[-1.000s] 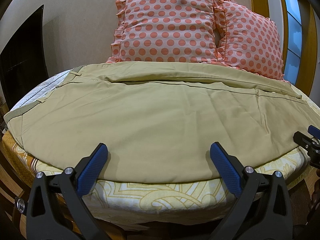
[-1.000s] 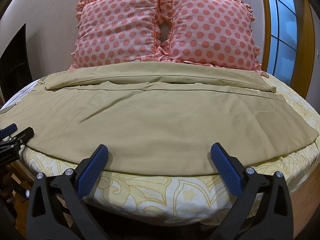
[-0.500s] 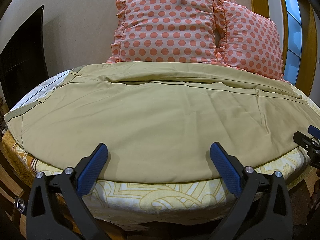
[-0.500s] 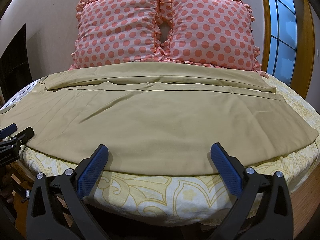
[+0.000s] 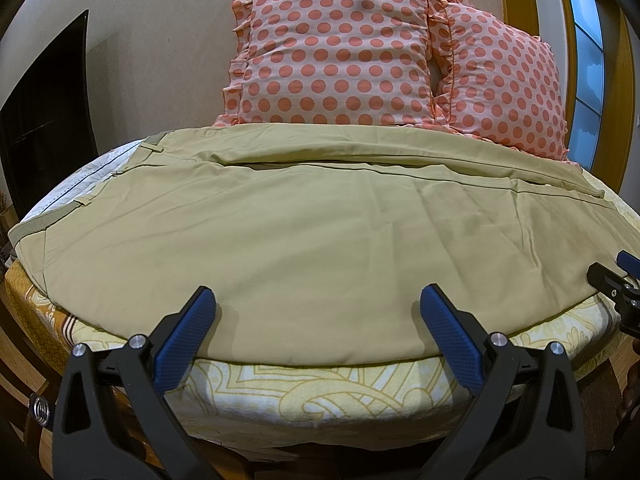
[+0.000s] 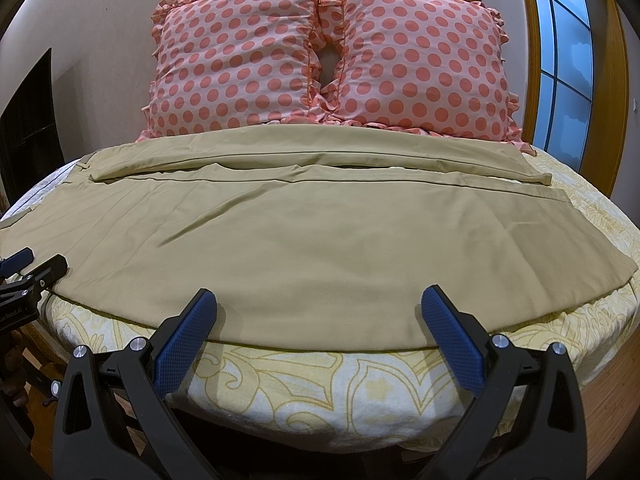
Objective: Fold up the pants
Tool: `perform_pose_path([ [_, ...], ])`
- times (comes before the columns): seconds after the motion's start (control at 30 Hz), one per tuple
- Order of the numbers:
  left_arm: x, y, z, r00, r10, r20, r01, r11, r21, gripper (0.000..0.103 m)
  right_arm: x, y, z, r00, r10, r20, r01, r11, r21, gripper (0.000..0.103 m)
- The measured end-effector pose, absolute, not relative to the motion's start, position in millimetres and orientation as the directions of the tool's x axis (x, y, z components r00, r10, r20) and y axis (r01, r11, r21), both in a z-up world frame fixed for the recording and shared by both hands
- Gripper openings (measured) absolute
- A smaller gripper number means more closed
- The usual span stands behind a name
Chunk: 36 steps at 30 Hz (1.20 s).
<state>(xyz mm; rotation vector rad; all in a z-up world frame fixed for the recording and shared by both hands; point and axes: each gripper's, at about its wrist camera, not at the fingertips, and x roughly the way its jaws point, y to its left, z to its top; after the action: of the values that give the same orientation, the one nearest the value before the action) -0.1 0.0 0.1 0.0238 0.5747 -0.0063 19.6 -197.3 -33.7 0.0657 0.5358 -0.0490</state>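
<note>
On the bed: khaki pants (image 5: 304,236) lie spread flat across the bed (image 6: 320,380), waistband left, hems right, below two polka-dot pillows (image 6: 328,60).
Left gripper (image 5: 316,320): fingers apart, empty, at the near edge.
Right gripper (image 6: 318,320): fingers apart, empty, likewise placed.
Risk: pinching one layer only, or snagging the sheet beneath, would skew the fold.
Change: none seen; both grippers unmoved since a second ago.

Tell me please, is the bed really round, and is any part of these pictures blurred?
Left wrist view: fisheye bends the bed edge round; khaki pants sharp. Right wrist view: same bending, window frame curved, polka-dot pillows sharp, corners dark.
</note>
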Motion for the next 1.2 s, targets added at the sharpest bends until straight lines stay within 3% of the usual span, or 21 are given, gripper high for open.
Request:
perform_pose_path([
  [1.0, 2.7, 1.4, 2.0, 0.823, -0.004, -0.567, 0.022, 0.999, 0.024, 0.101, 22.2, -201.8, -36.8, 0.849, 0.026, -0.527, 0.000, 0.999, 0.050, 0.102],
  [1.1, 9.3, 1.5, 7.2, 0.808, -0.009, -0.589, 0.031, 0.999, 0.027, 0.101, 33.7, -216.4, -24.6, 0.823, 0.050, -0.566, -0.007, 0.997, 0.077, 0.102],
  [1.2, 13.6, 6.8, 16.4, 0.812, 0.005, -0.584, 0.014, 1.000, 0.028, 0.101, 46.5, -250.2, 4.9, 0.843, 0.011, -0.537, 0.048, 0.994, 0.095, 0.102],
])
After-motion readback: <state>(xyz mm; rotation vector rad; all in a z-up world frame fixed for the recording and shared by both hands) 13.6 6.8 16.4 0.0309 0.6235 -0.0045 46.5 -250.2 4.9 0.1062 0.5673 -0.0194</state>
